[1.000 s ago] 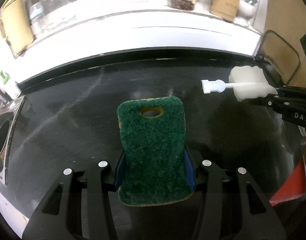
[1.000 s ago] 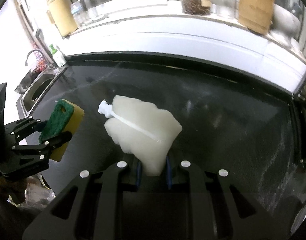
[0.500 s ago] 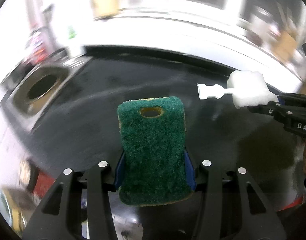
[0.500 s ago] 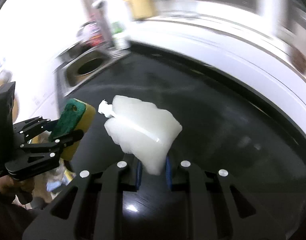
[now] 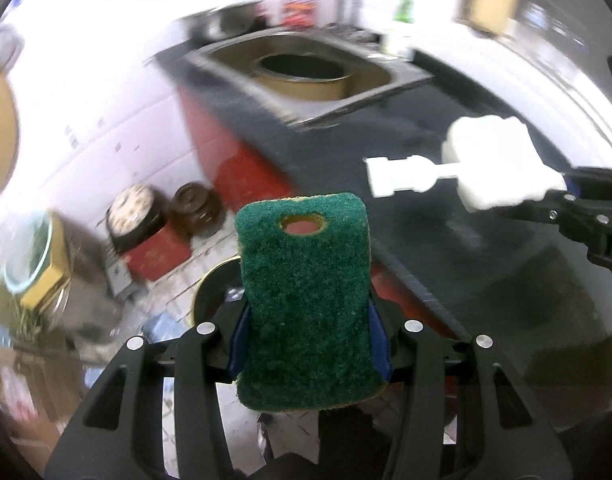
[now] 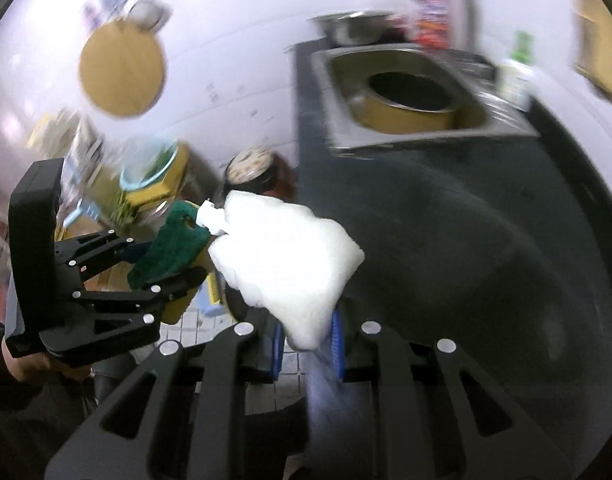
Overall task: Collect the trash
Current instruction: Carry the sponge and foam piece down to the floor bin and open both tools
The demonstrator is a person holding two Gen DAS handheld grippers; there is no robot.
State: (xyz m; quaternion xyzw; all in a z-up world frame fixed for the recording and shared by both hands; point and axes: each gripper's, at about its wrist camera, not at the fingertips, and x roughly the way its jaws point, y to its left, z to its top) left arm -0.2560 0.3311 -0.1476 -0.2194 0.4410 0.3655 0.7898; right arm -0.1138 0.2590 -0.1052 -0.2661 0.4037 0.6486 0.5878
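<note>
Both hands swung off black counter [image 5: 486,264] toward its sink [image 5: 306,80] end, floor now below | left gripper [image 5: 306,320] fingers pinching green sponge [image 5: 306,300], frame centre | right gripper [image 6: 306,332] fingers pressed onto white foam piece [image 6: 286,260], lower centre | sponge just beside foam, contact unclear.

The green scouring sponge [image 5: 306,304] sits left of the white plastic pouch [image 5: 502,164]; behind them, a round pot [image 6: 410,100] stands in the steel sink [image 6: 490,120], set into the dark surface [image 6: 466,220].
</note>
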